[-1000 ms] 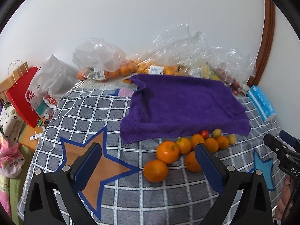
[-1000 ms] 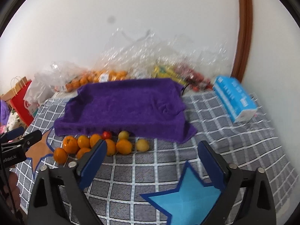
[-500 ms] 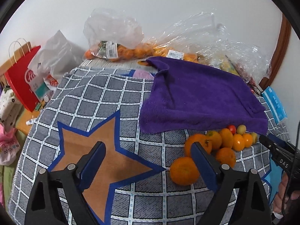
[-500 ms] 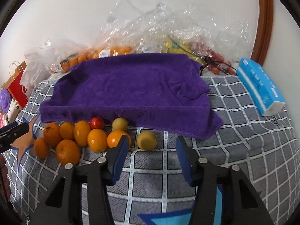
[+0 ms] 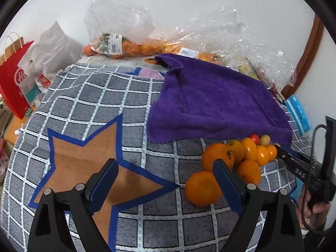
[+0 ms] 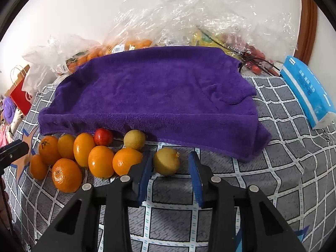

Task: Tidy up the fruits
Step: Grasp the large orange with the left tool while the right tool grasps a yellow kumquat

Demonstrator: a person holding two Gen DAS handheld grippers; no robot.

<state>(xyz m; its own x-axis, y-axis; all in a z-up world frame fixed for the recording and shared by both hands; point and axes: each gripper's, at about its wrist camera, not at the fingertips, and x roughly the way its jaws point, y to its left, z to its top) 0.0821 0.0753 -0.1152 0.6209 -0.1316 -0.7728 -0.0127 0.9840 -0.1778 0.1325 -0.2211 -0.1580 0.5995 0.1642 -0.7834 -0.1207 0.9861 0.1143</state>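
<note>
the right gripper [image 6: 170,168] hangs low over the checked cloth [image 6: 273,168], its jaws narrowed and just closing in around the yellow fruit [image 6: 166,161]. the fruit sits between the blue pads [image 6: 145,174], but a sliver of gap shows on each side, so nothing is pinched yet. to do this well, i'd say keep the pads level with the fruit's widest part and close gently, since it is round and could roll away toward the purple towel [image 6: 155,88] just behind it. the nearest orange [image 6: 126,160] sits right by the left pad and could get nudged.

the left gripper [image 5: 166,180] is spread wide, holding nothing, over the orange star [image 5: 84,157]. its right pad stands in front of the near orange [image 5: 201,188] at the left end of the fruit row [image 5: 247,153].

both grippers tilt steeply down toward the cloth. a hand [image 5: 313,208] grips the right tool's handle at the right edge of the left view. bagged fruit [image 5: 126,46] lies far back against the wall.
</note>
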